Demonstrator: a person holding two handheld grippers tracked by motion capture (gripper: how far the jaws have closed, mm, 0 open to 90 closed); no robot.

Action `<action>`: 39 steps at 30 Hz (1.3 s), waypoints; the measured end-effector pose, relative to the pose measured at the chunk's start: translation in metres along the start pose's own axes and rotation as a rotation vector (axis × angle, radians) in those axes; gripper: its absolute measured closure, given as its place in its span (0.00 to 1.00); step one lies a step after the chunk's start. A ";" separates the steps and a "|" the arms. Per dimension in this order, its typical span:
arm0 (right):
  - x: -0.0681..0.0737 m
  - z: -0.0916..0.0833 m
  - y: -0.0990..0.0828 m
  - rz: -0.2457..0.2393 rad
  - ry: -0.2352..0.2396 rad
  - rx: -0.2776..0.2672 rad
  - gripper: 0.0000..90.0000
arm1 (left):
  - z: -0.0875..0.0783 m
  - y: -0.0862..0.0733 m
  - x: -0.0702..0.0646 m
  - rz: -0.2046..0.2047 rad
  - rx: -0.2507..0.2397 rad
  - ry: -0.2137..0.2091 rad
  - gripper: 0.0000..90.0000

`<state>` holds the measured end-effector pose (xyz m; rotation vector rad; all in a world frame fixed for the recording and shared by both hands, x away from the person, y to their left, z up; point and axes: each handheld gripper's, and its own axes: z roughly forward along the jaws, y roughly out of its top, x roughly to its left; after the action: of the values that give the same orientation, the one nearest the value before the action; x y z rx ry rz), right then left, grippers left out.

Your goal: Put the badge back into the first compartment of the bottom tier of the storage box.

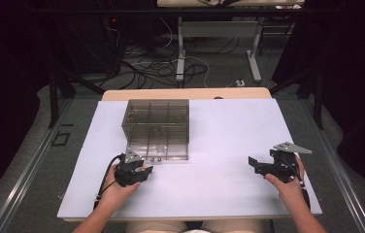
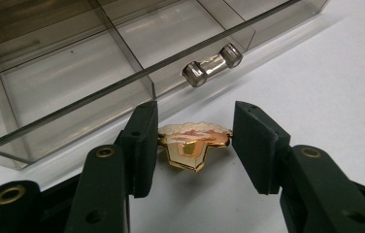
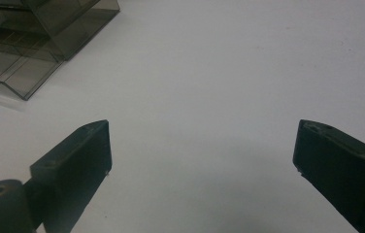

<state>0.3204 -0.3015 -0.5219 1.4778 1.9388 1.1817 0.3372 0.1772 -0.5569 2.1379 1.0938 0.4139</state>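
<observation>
- Lying on the white table [image 2: 345, 87] just in front of the box, a small pin [image 2: 194, 144] sits pinched between the two black jaws of the left gripper [image 2: 194, 145], whose pads press on its left and right edges
- The pin is glossy enamel with a gold rim, a scalloped cream-and-pink top and a tapered base
- Close behind it stands a smoky clear plastic box [image 2: 74, 82] with thin dividers, a drawer front and a small clear handle [image 2: 212, 64] on two round studs
- In the high view the left gripper [image 1: 139, 174] is at the box's front left corner [image 1: 132, 145]
- The right gripper [image 1: 258, 165] is well apart at the table's right side, its jaws spread wide over bare, matte tabletop with nothing between them
</observation>
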 end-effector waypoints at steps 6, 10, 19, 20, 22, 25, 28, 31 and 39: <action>0.000 0.001 0.000 0.000 -0.006 -0.008 0.07 | -0.003 0.001 0.001 -0.016 -0.012 -0.002 0.59; 0.000 0.000 0.000 -0.002 -0.004 -0.009 0.07 | -0.007 0.002 0.001 -0.032 -0.014 -0.004 0.59; -0.001 0.000 0.000 -0.002 -0.004 -0.010 0.07 | -0.012 0.003 0.001 -0.038 -0.034 -0.004 0.59; -0.001 0.000 0.000 -0.002 -0.003 -0.009 0.07 | -0.013 0.003 0.002 -0.039 -0.034 -0.001 0.59; -0.001 0.001 0.000 -0.003 -0.003 -0.010 0.07 | -0.014 0.003 0.002 -0.043 -0.043 -0.003 0.59; -0.002 0.000 0.000 -0.006 -0.002 -0.005 0.07 | -0.017 0.003 0.003 -0.051 -0.047 0.000 0.59; -0.001 0.000 0.000 -0.004 0.000 -0.005 0.07 | -0.020 0.003 0.003 -0.053 -0.054 0.002 0.59; -0.001 0.000 0.000 -0.004 0.001 -0.005 0.07 | -0.023 0.003 0.005 -0.054 -0.064 0.007 0.59; -0.001 0.001 -0.001 -0.001 -0.003 -0.005 0.07 | -0.030 0.003 0.010 -0.078 -0.071 0.010 0.59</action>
<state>0.3210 -0.3024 -0.5229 1.4749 1.9331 1.1823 0.3285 0.1967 -0.5340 2.0270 1.1470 0.4211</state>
